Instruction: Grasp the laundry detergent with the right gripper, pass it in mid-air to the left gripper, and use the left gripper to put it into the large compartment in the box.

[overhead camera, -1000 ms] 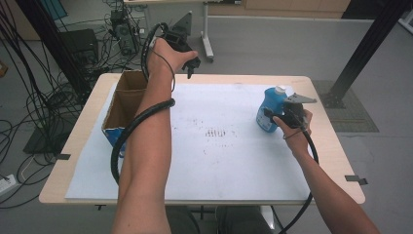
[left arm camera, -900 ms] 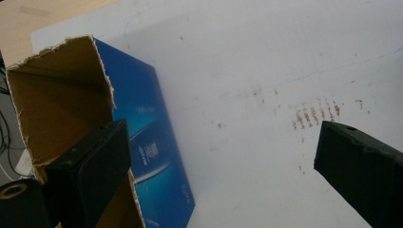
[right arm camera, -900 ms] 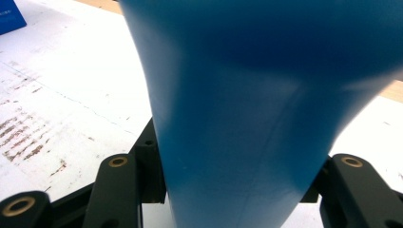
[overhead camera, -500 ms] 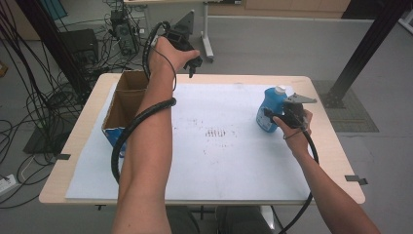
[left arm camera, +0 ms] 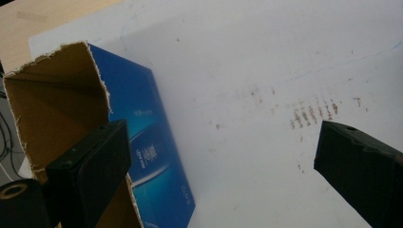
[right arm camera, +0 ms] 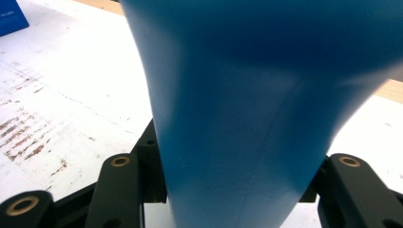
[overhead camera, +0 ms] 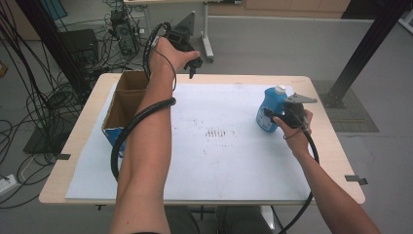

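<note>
We can make out pale writing on the blue side of the cardboard box (left arm camera: 157, 156) in the left gripper view, but it is too small and blurred to read; the blue bottle (overhead camera: 269, 108) shows no legible label. In the high view, the left forearm reaches up the middle-left of the frame, its hand raising the left gripper (overhead camera: 192, 61) above the far edge of the table (overhead camera: 87, 122), beside the open box at the left. In its own view the jaws stand wide apart with nothing between them, the box's torn brown opening under the left one. The right hand (overhead camera: 291, 127), at the right of the frame, holds the right gripper (overhead camera: 272, 117) level against the bottle, which stands upright with a white cap on the white sheet (overhead camera: 219, 161). In the right gripper view the jaws press both sides of the bottle's smooth blue body.
</note>
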`<move>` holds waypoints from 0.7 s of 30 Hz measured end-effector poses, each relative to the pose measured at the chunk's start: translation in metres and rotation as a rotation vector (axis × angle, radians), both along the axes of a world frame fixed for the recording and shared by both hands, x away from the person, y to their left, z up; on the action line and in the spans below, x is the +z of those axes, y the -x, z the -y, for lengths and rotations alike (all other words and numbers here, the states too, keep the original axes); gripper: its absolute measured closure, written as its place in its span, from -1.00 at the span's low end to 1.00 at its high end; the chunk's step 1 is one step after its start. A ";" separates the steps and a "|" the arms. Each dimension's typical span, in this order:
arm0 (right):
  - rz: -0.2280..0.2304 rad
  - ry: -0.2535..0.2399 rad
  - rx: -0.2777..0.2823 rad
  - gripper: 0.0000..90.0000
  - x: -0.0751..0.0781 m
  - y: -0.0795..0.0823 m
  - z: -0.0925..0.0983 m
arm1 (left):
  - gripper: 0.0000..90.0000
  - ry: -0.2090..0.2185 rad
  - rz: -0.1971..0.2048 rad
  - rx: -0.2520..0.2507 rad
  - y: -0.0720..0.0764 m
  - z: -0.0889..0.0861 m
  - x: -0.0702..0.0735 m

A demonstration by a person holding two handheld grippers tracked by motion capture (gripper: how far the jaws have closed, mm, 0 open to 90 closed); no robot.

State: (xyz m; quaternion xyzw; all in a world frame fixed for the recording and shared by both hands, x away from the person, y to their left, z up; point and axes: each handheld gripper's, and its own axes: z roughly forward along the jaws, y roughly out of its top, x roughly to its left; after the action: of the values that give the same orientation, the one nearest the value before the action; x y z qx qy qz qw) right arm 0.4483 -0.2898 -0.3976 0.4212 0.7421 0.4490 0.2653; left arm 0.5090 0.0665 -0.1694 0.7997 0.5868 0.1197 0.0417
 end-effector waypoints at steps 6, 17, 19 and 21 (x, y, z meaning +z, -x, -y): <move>-0.002 -0.001 0.000 0.04 0.000 0.000 0.000 | -0.88 0.006 -0.001 0.000 0.000 -0.003 0.001; -0.008 0.004 -0.002 0.03 0.002 0.000 -0.001 | -0.87 0.006 -0.004 -0.029 0.000 -0.002 0.008; -0.011 -0.006 0.002 0.03 0.003 0.000 -0.002 | -0.87 0.008 0.002 -0.035 0.001 -0.002 0.010; -0.016 -0.013 0.011 0.03 0.009 -0.001 -0.004 | -0.87 0.009 -0.001 -0.047 0.001 -0.002 0.013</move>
State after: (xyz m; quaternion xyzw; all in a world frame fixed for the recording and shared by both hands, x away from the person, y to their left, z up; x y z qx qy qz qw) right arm 0.4488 -0.2859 -0.3885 0.4224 0.7434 0.4521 0.2541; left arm 0.5080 0.0688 -0.1569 0.8133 0.5683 0.1154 0.0478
